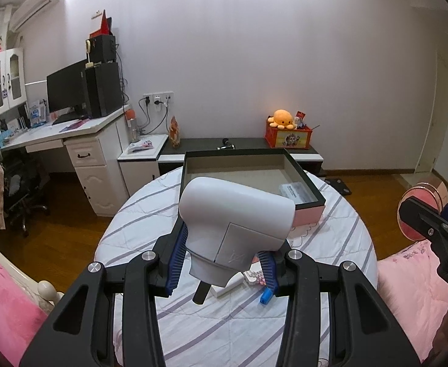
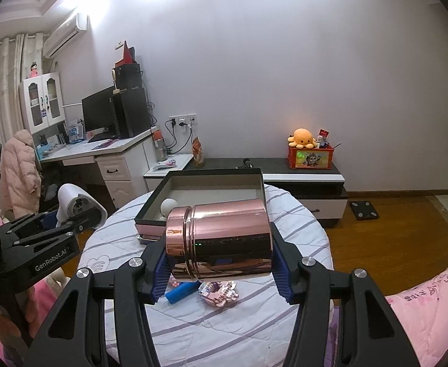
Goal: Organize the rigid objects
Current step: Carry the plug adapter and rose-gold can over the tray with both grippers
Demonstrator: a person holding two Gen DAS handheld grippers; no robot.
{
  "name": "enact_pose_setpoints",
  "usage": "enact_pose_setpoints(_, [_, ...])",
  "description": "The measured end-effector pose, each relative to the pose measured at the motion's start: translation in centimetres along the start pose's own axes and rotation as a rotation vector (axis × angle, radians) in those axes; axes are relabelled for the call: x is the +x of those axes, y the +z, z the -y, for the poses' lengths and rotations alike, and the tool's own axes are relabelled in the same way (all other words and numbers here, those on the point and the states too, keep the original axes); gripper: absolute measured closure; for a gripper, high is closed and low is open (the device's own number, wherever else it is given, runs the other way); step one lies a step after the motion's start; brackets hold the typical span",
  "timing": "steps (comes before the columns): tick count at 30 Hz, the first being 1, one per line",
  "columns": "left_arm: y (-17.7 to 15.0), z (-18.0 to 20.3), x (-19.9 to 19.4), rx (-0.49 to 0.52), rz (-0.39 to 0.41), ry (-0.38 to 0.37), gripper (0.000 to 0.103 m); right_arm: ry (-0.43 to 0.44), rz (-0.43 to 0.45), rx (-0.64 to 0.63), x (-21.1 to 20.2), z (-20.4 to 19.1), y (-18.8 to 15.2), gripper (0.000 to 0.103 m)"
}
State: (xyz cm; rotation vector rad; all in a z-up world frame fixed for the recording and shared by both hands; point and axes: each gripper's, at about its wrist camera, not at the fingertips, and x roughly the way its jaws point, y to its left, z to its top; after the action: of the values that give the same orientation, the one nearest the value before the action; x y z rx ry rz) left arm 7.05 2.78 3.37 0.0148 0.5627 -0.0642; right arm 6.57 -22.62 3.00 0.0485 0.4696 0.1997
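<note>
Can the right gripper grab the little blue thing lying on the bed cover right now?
Probably not yet. The right gripper is already clamped on a shiny rose-gold metal canister, which hangs directly above the small blue plastic block on the striped bedspread. It would need to put the canister down first.

Open box (image 2: 214,173) has free floor; white ball (image 2: 169,205) blocks its near-left corner.

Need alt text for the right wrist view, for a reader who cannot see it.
The right gripper clamps a shiny rose-gold metal canister lying sideways above a round table under a striped white cloth. Behind it sits an open black-rimmed box; at left, the left gripper holds a white plastic device.
</note>
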Motion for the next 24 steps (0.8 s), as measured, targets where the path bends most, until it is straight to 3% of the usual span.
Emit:
enact_pose_setpoints(14, [2.6, 0.0, 4.8, 0.016, -0.036, -0.009, 0.060, 0.017, -0.036, 0.010, 4.0, 1.1, 1.4, 0.046])
enact_pose_setpoints(17, [4.1, 0.1, 6.9, 0.023, -0.015, -0.002, 0.060, 0.044, -0.055, 0.005, 6.7, 1.5, 2.6, 0.046])
enact_pose_setpoints(24, [7.9, -0.1, 13.7, 0.050, -0.054, 0.003, 0.060, 0.046, -0.097, -0.029, 14.3, 2.0, 5.8, 0.046])
